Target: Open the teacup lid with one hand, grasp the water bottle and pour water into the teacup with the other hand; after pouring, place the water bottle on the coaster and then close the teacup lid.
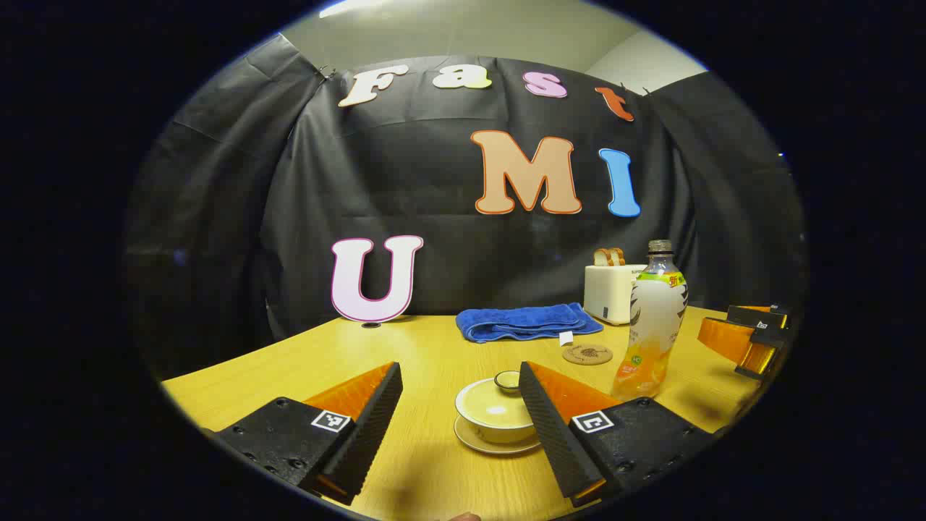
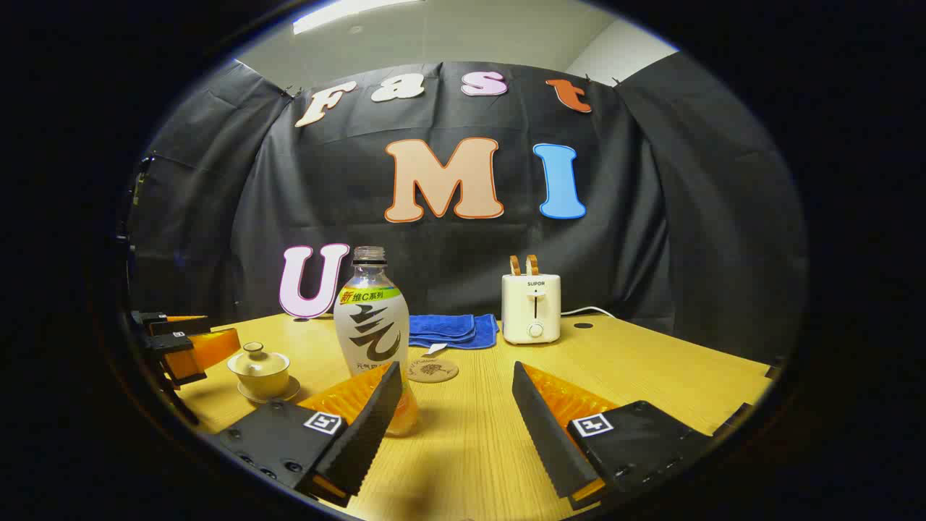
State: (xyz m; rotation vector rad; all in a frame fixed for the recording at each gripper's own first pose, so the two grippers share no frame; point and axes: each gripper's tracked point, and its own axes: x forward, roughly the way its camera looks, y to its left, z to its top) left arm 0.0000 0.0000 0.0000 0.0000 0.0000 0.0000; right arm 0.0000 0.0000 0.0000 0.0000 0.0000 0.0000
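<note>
A cream lidded teacup (image 1: 498,416) on its saucer stands on the yellow table (image 1: 427,354), its lid knob (image 1: 508,379) upright. My left gripper (image 1: 457,412) is open, just short of the cup, which sits close to its right finger. An uncapped water bottle (image 1: 653,325) with an orange base stands right of the cup. A round cork coaster (image 1: 587,354) lies behind them. In the right gripper view, the bottle (image 2: 372,333) stands beyond the left finger of my open right gripper (image 2: 452,409), the coaster (image 2: 432,370) behind it, and the teacup (image 2: 259,369) sits far left beside the left gripper (image 2: 184,344).
A folded blue towel (image 1: 528,320) lies at the back of the table, with a white toaster (image 2: 532,307) holding bread slices to its right. The black cloth wall closes the back. The table's front edge runs just under both grippers.
</note>
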